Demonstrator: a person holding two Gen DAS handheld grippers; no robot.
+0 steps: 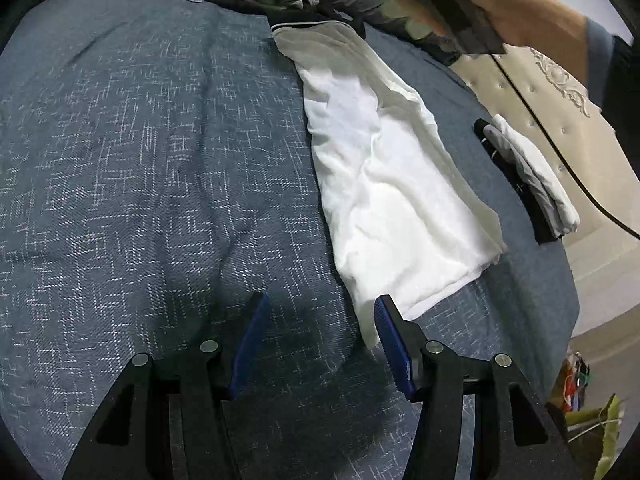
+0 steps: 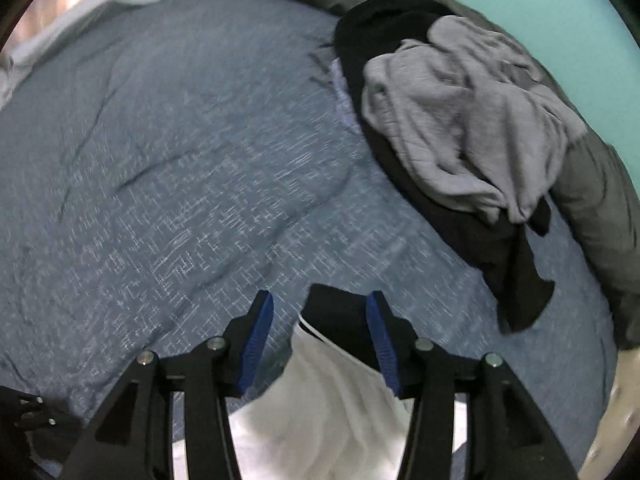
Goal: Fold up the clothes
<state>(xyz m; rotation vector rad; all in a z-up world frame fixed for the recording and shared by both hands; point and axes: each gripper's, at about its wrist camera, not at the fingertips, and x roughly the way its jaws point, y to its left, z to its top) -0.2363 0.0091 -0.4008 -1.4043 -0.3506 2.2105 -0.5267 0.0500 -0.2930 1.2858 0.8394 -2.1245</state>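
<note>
White shirt (image 1: 384, 184) is lying folded lengthwise, center-right of the left wrist view, w/ a small folded stack (image 1: 528, 176) near the bed (image 1: 140, 160) edge. Unfolded pile (image 2: 460, 120) is waiting upper right. Left gripper (image 1: 320, 312) & right gripper (image 2: 320, 308) are hanging part-open, holding nothing.

Right hand (image 1: 516, 12): blurred at the top edge of the left wrist view; the device it holds is smeared and partly cut off.
Bedspread (image 2: 168, 184): its weave is streaked by blur in the right wrist view.
Black garment (image 2: 480, 240): mostly hidden under the grey garment (image 2: 460, 120).
Folded stack (image 1: 532, 176): perhaps three pieces; too small to tell.
Clutter (image 1: 576, 384): cut off at the edge, unidentifiable.
</note>
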